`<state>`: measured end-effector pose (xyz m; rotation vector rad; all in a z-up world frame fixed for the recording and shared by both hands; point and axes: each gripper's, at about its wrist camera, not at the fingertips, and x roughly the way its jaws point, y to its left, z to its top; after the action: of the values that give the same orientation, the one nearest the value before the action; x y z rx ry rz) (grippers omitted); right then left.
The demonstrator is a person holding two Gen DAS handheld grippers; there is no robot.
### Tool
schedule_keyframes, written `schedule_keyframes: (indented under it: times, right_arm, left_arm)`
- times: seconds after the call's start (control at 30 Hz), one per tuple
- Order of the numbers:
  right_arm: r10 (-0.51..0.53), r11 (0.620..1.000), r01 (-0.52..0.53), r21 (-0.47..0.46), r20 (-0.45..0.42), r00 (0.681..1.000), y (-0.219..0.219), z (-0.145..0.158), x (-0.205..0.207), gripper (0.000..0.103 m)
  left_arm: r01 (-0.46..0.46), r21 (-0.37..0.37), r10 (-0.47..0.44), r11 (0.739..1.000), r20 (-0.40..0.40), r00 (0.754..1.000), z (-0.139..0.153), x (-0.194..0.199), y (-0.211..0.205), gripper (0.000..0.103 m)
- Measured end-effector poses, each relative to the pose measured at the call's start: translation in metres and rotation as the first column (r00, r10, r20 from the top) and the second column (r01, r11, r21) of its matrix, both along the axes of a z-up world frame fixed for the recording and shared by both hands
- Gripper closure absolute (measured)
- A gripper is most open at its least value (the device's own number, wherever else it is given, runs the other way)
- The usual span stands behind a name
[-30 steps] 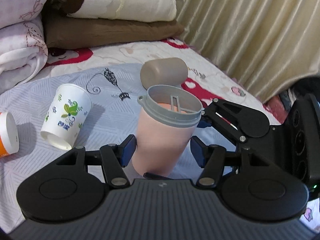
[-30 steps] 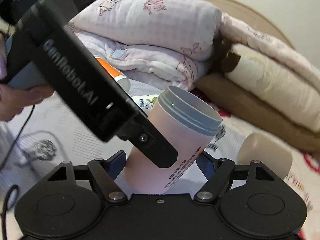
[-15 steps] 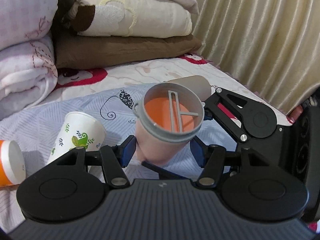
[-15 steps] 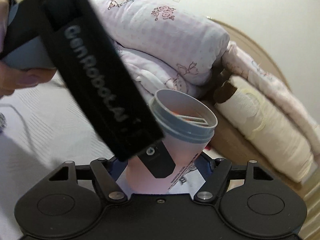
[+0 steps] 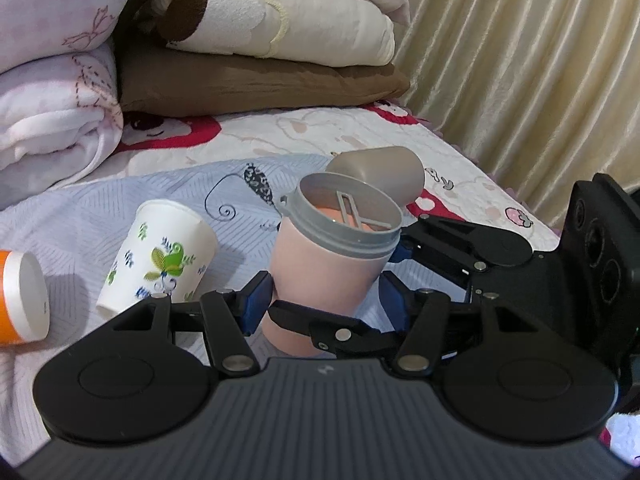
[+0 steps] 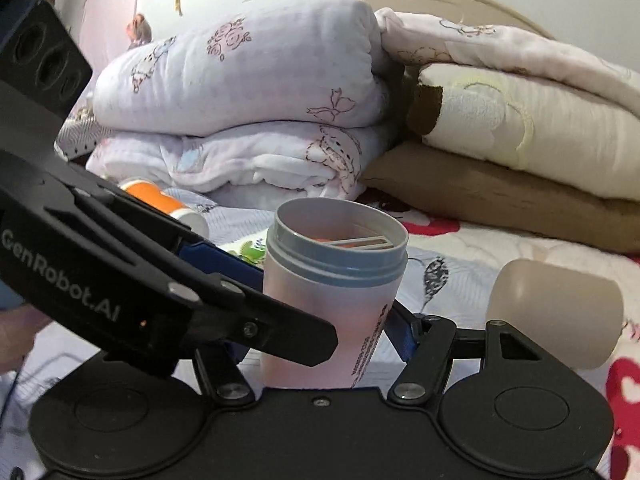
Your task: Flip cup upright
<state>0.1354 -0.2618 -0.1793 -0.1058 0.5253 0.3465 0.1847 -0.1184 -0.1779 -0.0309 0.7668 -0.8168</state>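
A home bedroom: bed (image 5: pixel 320 136) under a cartoon-print sheet, folded quilts (image 6: pixel 248 80) and blankets (image 5: pixel 280 20) piled at the far end, cream curtains (image 5: pixel 520 60) hanging on the right.

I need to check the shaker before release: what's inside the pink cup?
Inside the pink cup, below its grey rim, a grey cross-shaped insert spans the mouth, over an orange-lit interior. The bottom is hidden, so I cannot tell if it holds anything.

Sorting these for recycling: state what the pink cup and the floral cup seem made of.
Pink cup: likely matte, translucent plastic; orange glows through its wall, grey threaded rim. Floral cup: probably paper; thin white wall, printed leaves.
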Motion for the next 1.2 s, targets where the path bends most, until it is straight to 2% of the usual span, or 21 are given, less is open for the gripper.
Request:
schedule_keyframes:
  times: [0.23,0.37,0.53,0.67,0.77,0.9,1.0,1.1,1.2]
  right_arm:
    - [0.044,0.996,-0.042,-0.073,0.028,0.999,0.013,-0.007,-0.008,0.034]
    - [0.039,0.996,-0.037,-0.077,0.022,0.999,0.013,-0.004,-0.008,0.034]
    - [0.016,0.997,-0.016,-0.077,0.004,1.000,0.011,-0.004,-0.009,0.029]
    - [0.005,0.998,-0.006,-0.065,-0.012,1.000,0.010,-0.001,-0.013,0.023]
    - [-0.014,0.998,0.013,-0.054,-0.029,0.999,0.010,0.001,-0.020,0.022]
    - [-0.063,0.998,0.062,-0.022,-0.063,0.996,0.007,0.007,-0.030,0.021]
    - [-0.086,0.996,0.082,-0.047,-0.105,0.991,0.008,0.011,-0.037,0.021]
    - [-0.106,0.994,0.102,-0.035,-0.149,0.983,0.004,0.017,-0.045,0.021]
    - [-0.111,0.994,0.106,-0.038,-0.170,0.979,0.002,0.028,-0.057,0.021]
  left_arm:
    - [-0.026,0.002,0.026,1.000,-0.026,0.999,-0.004,-0.002,0.005,0.043]
    - [-0.026,-0.015,0.025,1.000,-0.050,0.998,-0.003,-0.001,0.006,0.039]
    - [-0.022,0.037,0.024,0.999,-0.055,0.998,-0.001,-0.004,0.000,0.032]
    - [-0.008,0.046,0.014,0.999,-0.120,0.993,0.004,-0.005,0.002,0.031]
    - [-0.046,0.027,0.049,0.999,-0.160,0.986,0.010,-0.006,0.011,0.030]
    - [-0.089,0.076,0.100,0.993,-0.162,0.982,0.021,-0.015,0.019,0.030]
    - [-0.136,0.136,0.160,0.981,-0.184,0.970,0.027,-0.019,0.023,0.030]
    - [-0.170,0.188,0.207,0.967,-0.204,0.957,0.034,-0.026,0.026,0.023]
    - [-0.204,0.246,0.251,0.948,-0.179,0.951,0.046,-0.037,0.025,0.016]
